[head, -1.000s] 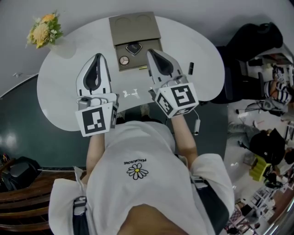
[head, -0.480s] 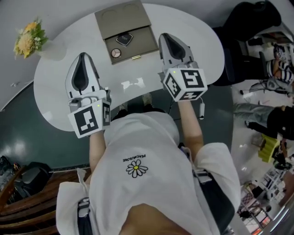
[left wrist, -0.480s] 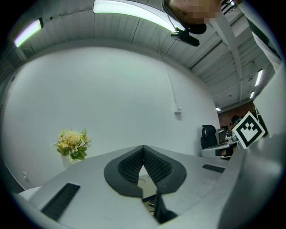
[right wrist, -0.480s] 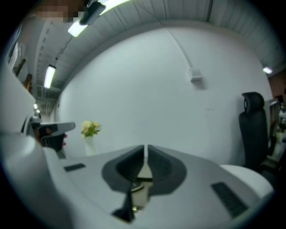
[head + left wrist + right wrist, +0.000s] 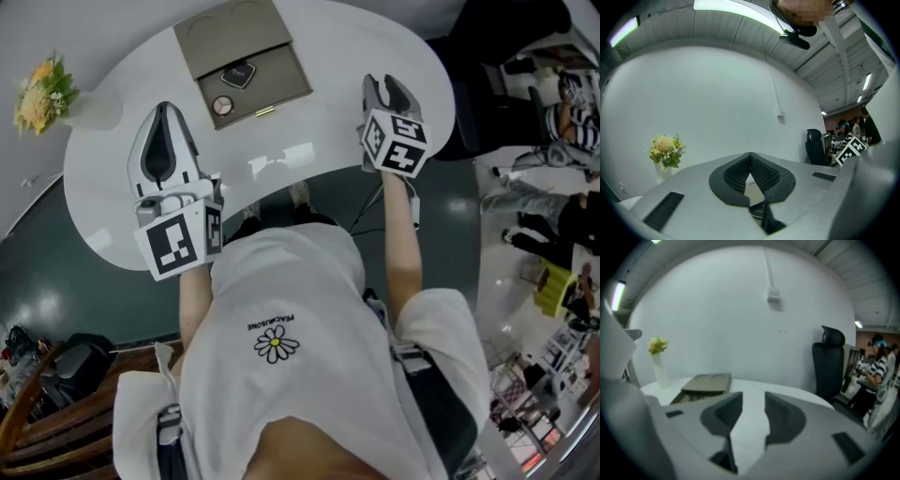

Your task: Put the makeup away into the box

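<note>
A taupe box (image 5: 281, 80) lies open at the far side of the white table (image 5: 319, 141), its lid (image 5: 230, 33) folded back. Inside sit a black compact (image 5: 237, 73), a round compact (image 5: 222, 104) and a thin gold piece (image 5: 264, 112). My left gripper (image 5: 165, 111) hovers left of the box, shut and empty; in the left gripper view its tips meet (image 5: 750, 154). My right gripper (image 5: 386, 82) is over the table's right end, well away from the box. Its jaws are opening (image 5: 753, 395), with only bare table between them. The box (image 5: 707, 383) lies to its left.
A vase of yellow flowers (image 5: 42, 94) stands at the table's far left corner. A black office chair (image 5: 829, 366) is beyond the right end of the table. People sit at desks (image 5: 572, 84) further right. Dark floor surrounds the table's near edge.
My right gripper has swung right, away from the box to the table's right end, dropped lower, and its jaws have parted. The left gripper has stayed put.
</note>
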`<state>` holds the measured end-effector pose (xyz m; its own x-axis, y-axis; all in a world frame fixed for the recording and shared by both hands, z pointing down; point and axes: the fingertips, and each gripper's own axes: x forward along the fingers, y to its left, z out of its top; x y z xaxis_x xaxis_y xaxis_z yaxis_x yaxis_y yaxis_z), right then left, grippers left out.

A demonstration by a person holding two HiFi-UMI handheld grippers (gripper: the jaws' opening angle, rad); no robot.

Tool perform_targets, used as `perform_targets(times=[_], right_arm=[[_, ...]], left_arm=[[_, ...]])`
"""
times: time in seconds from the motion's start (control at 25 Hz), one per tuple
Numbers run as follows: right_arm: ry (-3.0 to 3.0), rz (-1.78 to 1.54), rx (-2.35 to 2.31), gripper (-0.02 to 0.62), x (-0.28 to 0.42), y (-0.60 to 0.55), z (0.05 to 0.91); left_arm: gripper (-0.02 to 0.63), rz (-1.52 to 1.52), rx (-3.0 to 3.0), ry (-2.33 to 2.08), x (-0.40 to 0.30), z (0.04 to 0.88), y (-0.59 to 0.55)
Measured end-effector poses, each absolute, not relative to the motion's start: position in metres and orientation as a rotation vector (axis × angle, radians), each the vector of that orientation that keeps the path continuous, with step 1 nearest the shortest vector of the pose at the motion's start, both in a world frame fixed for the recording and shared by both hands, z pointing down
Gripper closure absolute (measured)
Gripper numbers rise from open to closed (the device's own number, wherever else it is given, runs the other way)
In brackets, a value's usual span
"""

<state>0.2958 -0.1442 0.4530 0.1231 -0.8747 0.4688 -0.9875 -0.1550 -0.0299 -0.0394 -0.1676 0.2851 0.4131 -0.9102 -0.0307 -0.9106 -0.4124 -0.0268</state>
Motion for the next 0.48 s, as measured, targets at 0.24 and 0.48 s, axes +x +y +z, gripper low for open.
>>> perform_targets(times=[0.24,0.48], right_arm=[[-1.660,0.812,2.093,0.448,0.329,-0.132,0.527],[-1.541,0.952,2.088,0.448,0.349,-0.125,0.571]], left_arm=[[0.586,-0.002,-2.611,1.676,-0.031,0.285,-0.167],[0.586,-0.026,-2.597,1.680,-0.028,0.286,-0.163]])
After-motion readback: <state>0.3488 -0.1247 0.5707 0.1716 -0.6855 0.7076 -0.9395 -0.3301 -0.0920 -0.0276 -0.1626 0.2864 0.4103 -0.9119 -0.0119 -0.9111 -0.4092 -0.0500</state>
